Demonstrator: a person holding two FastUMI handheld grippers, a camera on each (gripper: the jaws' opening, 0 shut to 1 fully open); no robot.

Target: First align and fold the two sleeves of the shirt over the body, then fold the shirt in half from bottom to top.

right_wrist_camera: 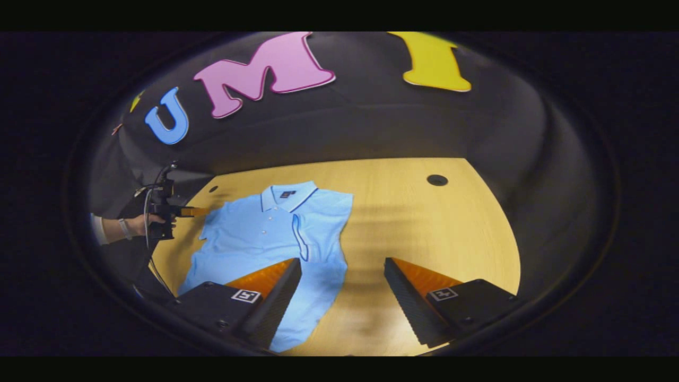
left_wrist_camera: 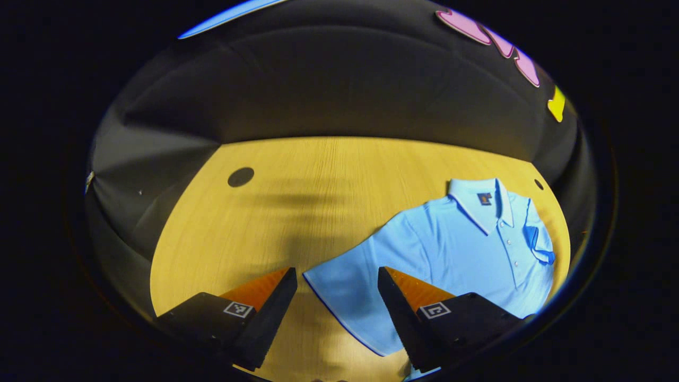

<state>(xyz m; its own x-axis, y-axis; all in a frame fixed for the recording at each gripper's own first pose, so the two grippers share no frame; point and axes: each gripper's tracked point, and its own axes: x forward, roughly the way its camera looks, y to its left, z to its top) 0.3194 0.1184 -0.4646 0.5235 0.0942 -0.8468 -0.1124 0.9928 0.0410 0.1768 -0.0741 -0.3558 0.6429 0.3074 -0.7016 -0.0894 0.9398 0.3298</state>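
- Since the shirt [left_wrist_camera: 467, 249] is thin, soft knit cloth, I judge it light and floppy: it should drape and slide a little on the smooth counter [left_wrist_camera: 318, 180], and it will not hold a crease unless laid down flat.
- It lies face up on the counter, collar [right_wrist_camera: 286, 197] toward the far wall. In the right gripper view one sleeve [right_wrist_camera: 318, 228] already lies folded over the body; the other sleeve [left_wrist_camera: 345, 297] is spread out flat.
- That spread sleeve sits just ahead of the left gripper [left_wrist_camera: 337, 281], whose fingers are parted and hold nothing.
- The right gripper [right_wrist_camera: 342, 270] hangs over the folded side, fingers likewise apart and empty.
- Best hold, I think: pinch the spread sleeve at its piped hem corner, lifting only one layer.
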